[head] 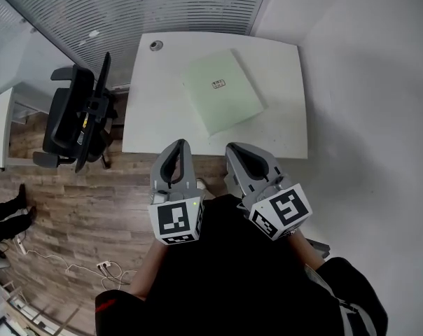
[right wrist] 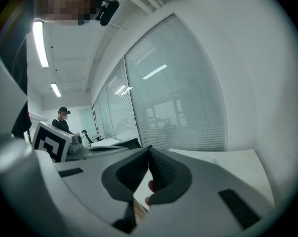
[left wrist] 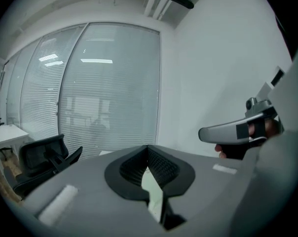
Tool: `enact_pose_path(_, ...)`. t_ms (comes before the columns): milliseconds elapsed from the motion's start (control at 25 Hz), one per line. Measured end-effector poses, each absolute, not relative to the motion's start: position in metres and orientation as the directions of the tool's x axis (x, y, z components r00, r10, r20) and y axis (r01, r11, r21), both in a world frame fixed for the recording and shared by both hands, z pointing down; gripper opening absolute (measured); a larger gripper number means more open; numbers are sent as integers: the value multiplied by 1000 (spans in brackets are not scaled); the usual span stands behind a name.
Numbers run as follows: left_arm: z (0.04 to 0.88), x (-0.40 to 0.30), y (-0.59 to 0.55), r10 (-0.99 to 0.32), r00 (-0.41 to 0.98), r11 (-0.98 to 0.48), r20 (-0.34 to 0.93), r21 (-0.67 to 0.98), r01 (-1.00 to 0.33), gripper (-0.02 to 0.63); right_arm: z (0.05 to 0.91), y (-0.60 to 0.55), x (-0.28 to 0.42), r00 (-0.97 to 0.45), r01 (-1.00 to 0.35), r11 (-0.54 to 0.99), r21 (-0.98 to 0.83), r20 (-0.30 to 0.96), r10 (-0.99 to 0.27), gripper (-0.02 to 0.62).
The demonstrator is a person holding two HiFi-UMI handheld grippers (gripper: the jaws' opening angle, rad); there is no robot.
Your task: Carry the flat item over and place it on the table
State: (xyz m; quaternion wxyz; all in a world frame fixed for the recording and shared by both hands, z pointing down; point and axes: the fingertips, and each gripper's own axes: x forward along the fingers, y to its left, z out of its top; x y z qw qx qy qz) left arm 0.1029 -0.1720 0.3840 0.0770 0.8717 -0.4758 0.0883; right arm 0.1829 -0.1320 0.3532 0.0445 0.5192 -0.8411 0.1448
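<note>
A pale green flat item point(head: 221, 92) with a small label lies tilted on the white table point(head: 152, 117), toward its right half. Both grippers hang short of the table's near edge, close to the person's body and above the wood floor. The left gripper point(head: 178, 145) is shut with nothing between its jaws, and its tips meet in the left gripper view point(left wrist: 148, 148). The right gripper point(head: 234, 148) is also shut and empty, with its jaws closed in the right gripper view point(right wrist: 149, 148). Neither gripper touches the flat item.
A black office chair point(head: 78, 114) stands left of the table. A glass wall with blinds point(head: 169, 5) runs behind it and a white wall point(head: 365, 82) lies to the right. Cables point(head: 106, 268) lie on the wood floor. A person point(right wrist: 64, 118) stands far off.
</note>
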Motion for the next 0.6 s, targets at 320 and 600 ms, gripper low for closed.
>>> enact_pose_path(320, 361, 84, -156, -792, 585, -573, 178, 114, -811, 5, 343, -127, 162, -445, -891, 411, -195, 189, -875, 0)
enact_pose_path(600, 348, 79, -137, -757, 641, -629, 123, 127, -767, 5, 339, -125, 141, -461, -881, 431, -195, 150, -874, 0)
